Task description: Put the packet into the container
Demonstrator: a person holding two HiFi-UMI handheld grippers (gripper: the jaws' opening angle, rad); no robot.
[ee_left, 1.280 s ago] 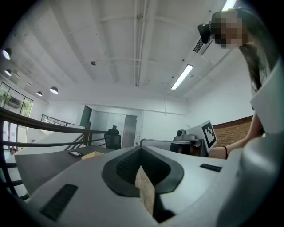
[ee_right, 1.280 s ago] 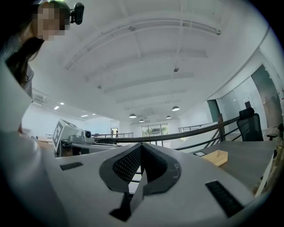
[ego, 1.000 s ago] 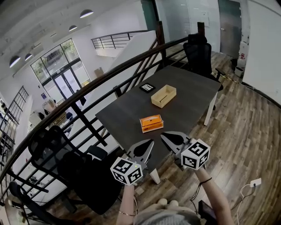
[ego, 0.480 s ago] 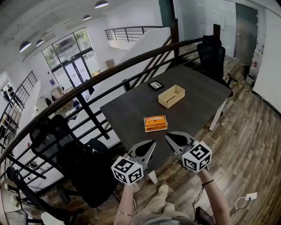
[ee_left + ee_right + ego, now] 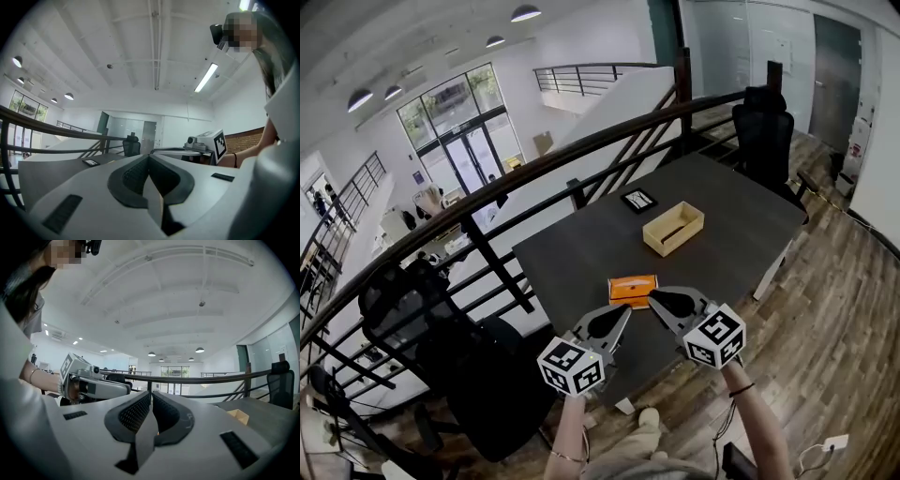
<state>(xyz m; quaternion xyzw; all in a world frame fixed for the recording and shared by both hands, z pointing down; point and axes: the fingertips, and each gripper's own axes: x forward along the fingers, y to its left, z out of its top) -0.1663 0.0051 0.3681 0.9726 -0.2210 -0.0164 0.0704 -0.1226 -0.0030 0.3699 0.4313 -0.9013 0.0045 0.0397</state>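
left gripper [image 5: 622, 311]: jaws pressing together, gripping nothing, hovering over the near edge of the table [image 5: 572, 258] | packet [image 5: 633, 289]: orange, lying flat at 12 o'clock, just beyond both tips | right gripper [image 5: 656, 300]: jaws meeting, carrying nothing | container [image 5: 673, 228]: sitting at packet's 1 o'clock, well apart | dark card [image 5: 638, 200], possibly a tag: lying at container's 11 o'clock

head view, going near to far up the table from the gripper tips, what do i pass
orange packet → wooden container → small black card → black office chair beyond the table's far end
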